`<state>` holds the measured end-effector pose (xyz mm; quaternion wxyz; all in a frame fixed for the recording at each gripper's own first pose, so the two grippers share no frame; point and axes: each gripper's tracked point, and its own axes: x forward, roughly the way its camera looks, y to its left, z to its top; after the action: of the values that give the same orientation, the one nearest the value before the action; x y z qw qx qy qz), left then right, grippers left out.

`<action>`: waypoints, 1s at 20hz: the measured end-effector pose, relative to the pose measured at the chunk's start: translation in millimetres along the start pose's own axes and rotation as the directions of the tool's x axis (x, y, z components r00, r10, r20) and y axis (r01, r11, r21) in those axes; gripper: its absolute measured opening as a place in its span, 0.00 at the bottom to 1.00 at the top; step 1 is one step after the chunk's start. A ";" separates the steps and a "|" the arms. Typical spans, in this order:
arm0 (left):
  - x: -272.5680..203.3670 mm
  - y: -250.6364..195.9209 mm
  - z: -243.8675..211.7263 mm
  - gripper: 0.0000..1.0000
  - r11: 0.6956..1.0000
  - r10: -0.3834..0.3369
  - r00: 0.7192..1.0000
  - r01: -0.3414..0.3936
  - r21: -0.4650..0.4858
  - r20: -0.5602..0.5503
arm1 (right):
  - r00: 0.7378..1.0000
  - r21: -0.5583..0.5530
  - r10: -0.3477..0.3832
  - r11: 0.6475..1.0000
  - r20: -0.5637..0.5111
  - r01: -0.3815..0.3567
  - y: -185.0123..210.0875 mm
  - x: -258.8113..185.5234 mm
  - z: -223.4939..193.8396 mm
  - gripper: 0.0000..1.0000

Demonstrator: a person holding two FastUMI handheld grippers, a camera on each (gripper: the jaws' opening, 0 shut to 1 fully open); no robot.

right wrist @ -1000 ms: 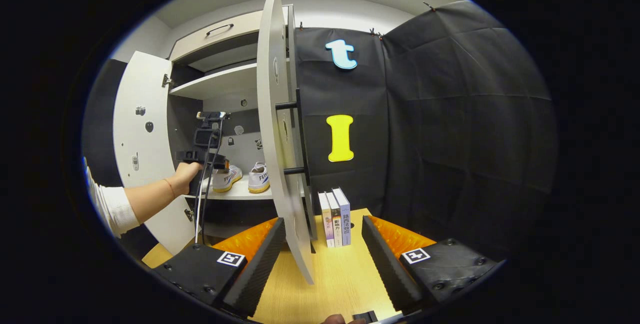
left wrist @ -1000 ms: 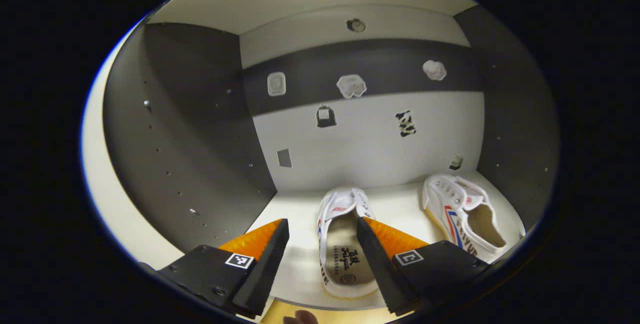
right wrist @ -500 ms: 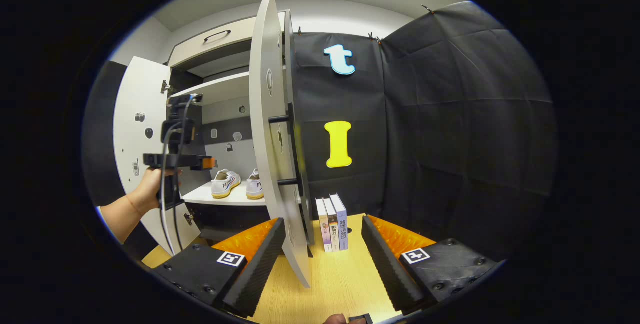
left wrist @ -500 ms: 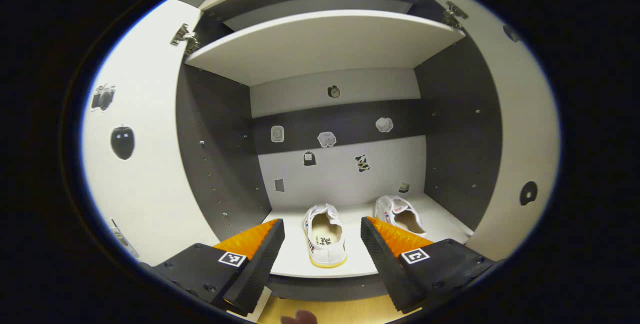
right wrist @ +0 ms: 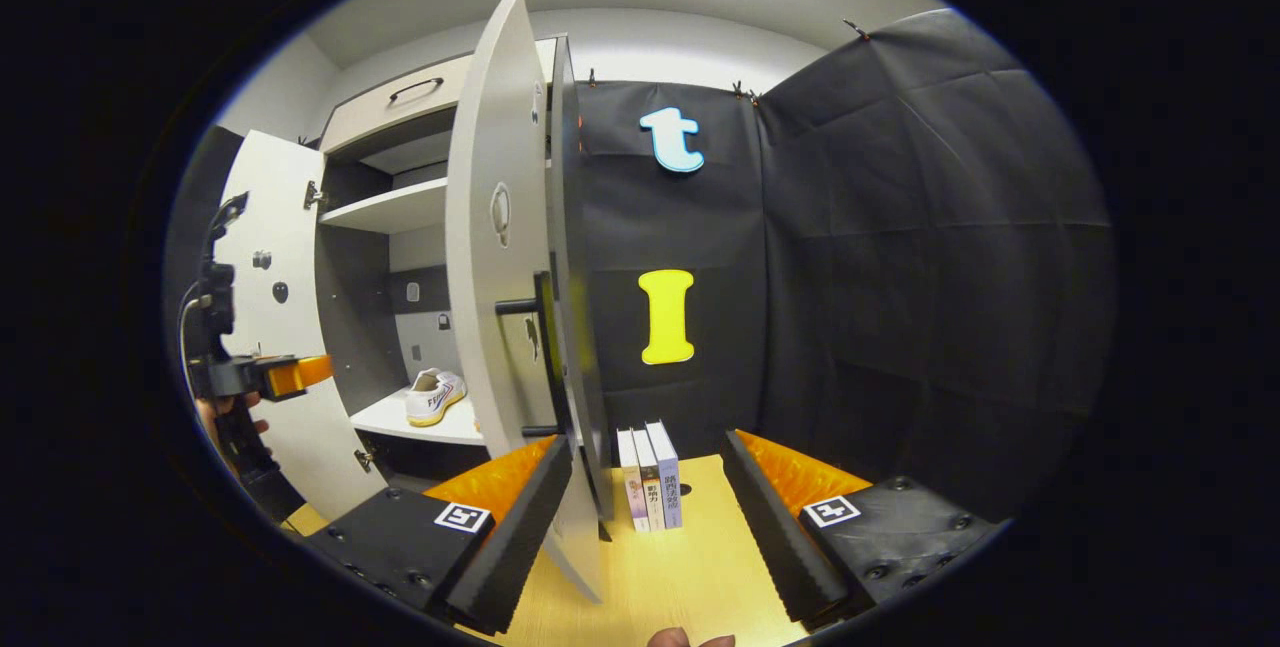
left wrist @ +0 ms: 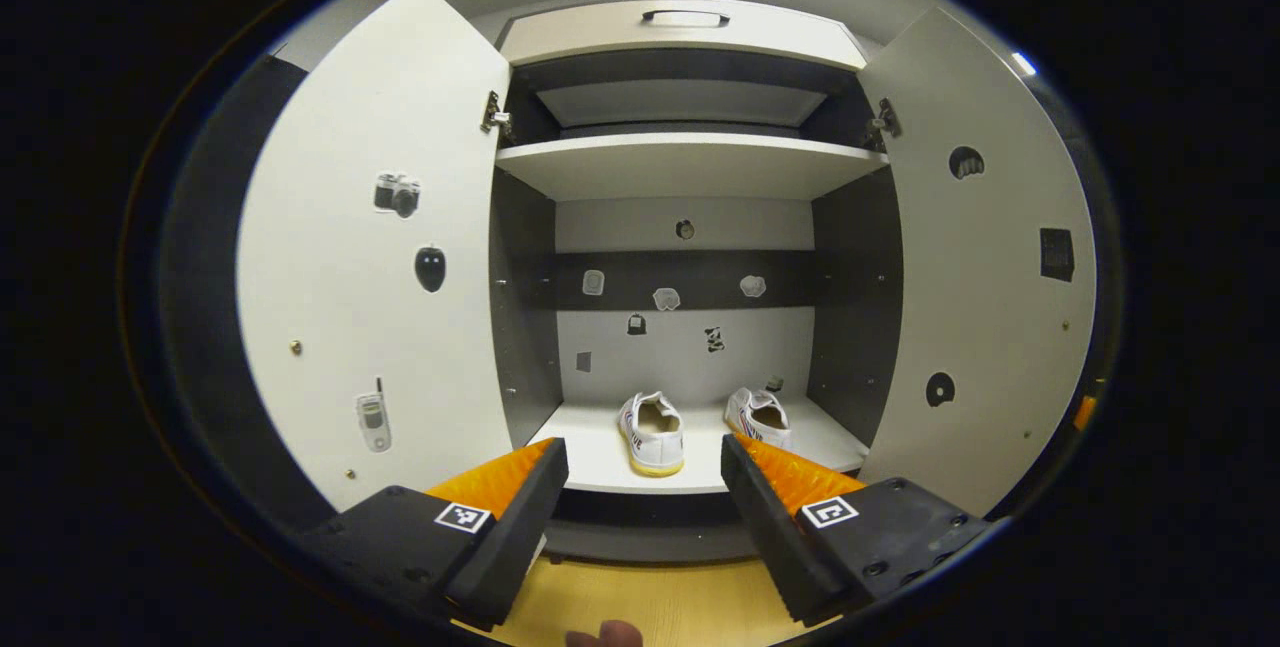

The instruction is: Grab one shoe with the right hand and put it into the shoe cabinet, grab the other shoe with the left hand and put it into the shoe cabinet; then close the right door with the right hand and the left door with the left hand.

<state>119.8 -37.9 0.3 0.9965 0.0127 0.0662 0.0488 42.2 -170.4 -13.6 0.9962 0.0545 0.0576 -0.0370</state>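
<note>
Two white shoes sit side by side on the cabinet's bottom shelf (left wrist: 600, 457): one shoe (left wrist: 651, 432) left of centre, the other shoe (left wrist: 760, 417) to its right. Both cabinet doors stand open, the left door (left wrist: 370, 257) and the right door (left wrist: 975, 267). My left gripper (left wrist: 640, 507) is open and empty, well in front of the shelf. In the right gripper view, my right gripper (right wrist: 640, 517) is open and empty; the right door's edge (right wrist: 500, 257) with its dark handle (right wrist: 530, 367) stands just ahead of it. One shoe (right wrist: 435, 395) shows on the shelf.
An upper shelf (left wrist: 690, 162) and a drawer with a handle (left wrist: 685, 19) sit above the shoes. Three books (right wrist: 648, 477) stand upright on the wooden floor (right wrist: 680, 577) against the black cloth wall. A hand holding the left gripper (right wrist: 240, 377) shows at far left.
My left gripper has pulled back out of the cabinet, leaving the shoe on the shelf. My right gripper has shifted so the right door's edge now lies closer to its left finger.
</note>
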 end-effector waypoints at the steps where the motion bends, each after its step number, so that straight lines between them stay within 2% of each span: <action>1: -10.6 2.4 -1.1 0.97 1.000 0.002 1.000 -0.002 -0.003 -0.001 | 1.000 0.001 -0.001 1.000 0.000 0.001 -1.5 5.7 2.1 0.98; 10: -86.7 28.1 -2.9 0.98 1.000 0.010 0.999 -0.009 -0.024 0.032 | 0.999 -0.020 0.008 1.000 0.049 -0.007 -0.8 47.9 27.6 0.98; 15: -107.8 42.8 -10.3 0.97 1.000 -0.003 0.999 0.003 -0.003 0.053 | 0.999 -0.009 0.033 0.999 0.043 -0.033 7.9 53.1 28.3 0.97; 18: -114.0 51.7 -15.8 0.97 1.000 -0.011 0.999 0.011 -0.007 0.040 | 0.999 0.009 0.035 0.999 0.041 -0.035 13.2 52.1 26.3 0.98; 20: -115.0 60.6 -23.5 0.98 1.000 -0.008 1.000 0.009 -0.013 0.027 | 0.998 -0.018 0.021 1.000 0.062 -0.020 14.6 51.1 28.4 0.97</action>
<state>-2.6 11.4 -6.0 0.9976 0.0067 0.0523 0.0449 97.1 -162.6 9.9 0.9982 0.0452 0.0262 -0.0282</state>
